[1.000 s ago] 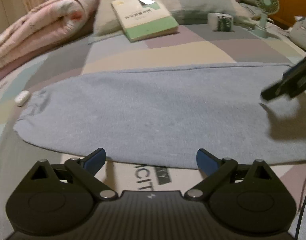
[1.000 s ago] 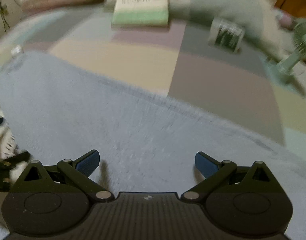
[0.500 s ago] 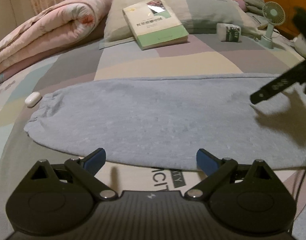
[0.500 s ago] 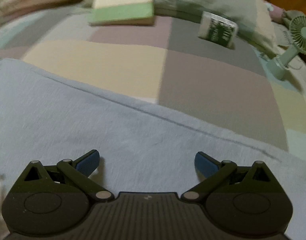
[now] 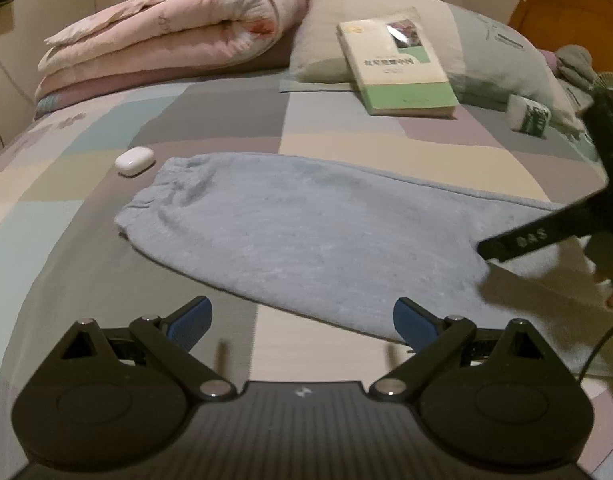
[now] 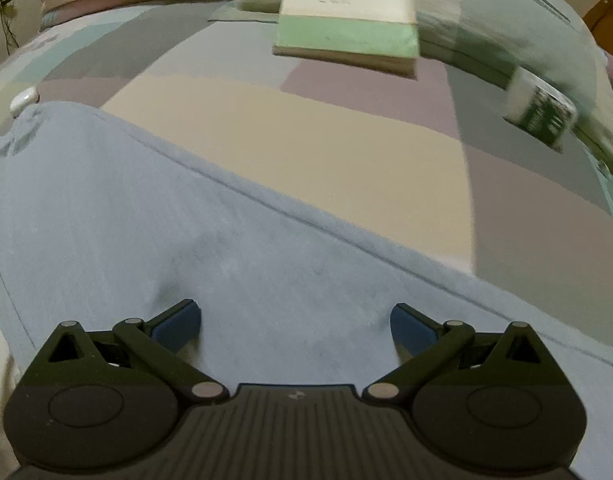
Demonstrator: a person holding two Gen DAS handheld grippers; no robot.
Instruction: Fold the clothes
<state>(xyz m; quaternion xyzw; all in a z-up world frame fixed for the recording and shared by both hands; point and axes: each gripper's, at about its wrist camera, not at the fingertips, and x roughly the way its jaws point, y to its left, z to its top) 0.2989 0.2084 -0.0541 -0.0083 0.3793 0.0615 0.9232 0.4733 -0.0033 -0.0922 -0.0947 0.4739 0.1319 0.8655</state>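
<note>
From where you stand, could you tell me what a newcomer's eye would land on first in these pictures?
First the pale blue garment, spread flat across the patchwork bedspread, with the open right gripper low over it and the open left gripper at its near edge. Next the green-and-cream book propped against the pillow at the far end, and the rolled pink quilt to its left.
</note>
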